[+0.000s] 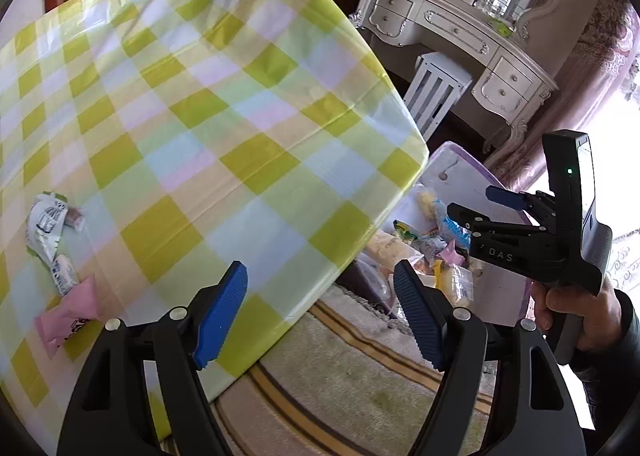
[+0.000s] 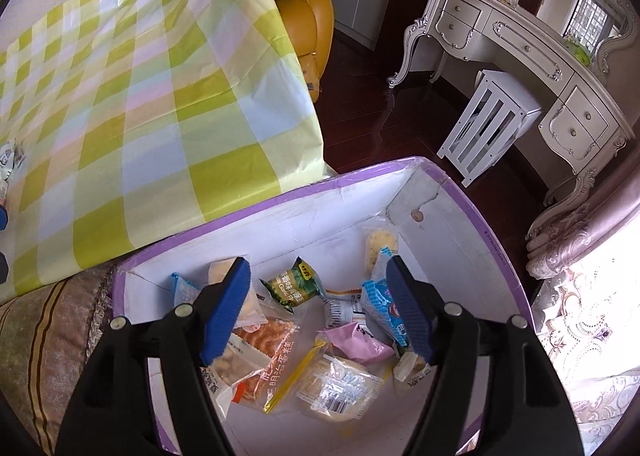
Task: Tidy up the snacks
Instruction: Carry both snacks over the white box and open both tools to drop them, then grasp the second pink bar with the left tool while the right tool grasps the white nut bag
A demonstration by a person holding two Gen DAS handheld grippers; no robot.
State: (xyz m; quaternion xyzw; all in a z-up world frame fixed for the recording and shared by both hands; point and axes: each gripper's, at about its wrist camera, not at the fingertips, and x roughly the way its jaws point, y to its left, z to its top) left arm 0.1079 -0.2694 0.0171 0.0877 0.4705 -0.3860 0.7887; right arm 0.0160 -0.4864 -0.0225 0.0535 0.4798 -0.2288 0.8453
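Observation:
A pink snack packet and white snack packets lie at the left of the checkered table. My left gripper is open and empty over the table's near right edge. My right gripper is open and empty above a purple-rimmed white box on the floor, which holds several snacks: a green packet, a pink packet, a blue packet and an orange cake pack. The right gripper also shows in the left wrist view, above the box.
A white stool and an ornate white dressing table stand beyond the box. A yellow leather armchair is behind the table. A striped rug covers the floor below the table edge.

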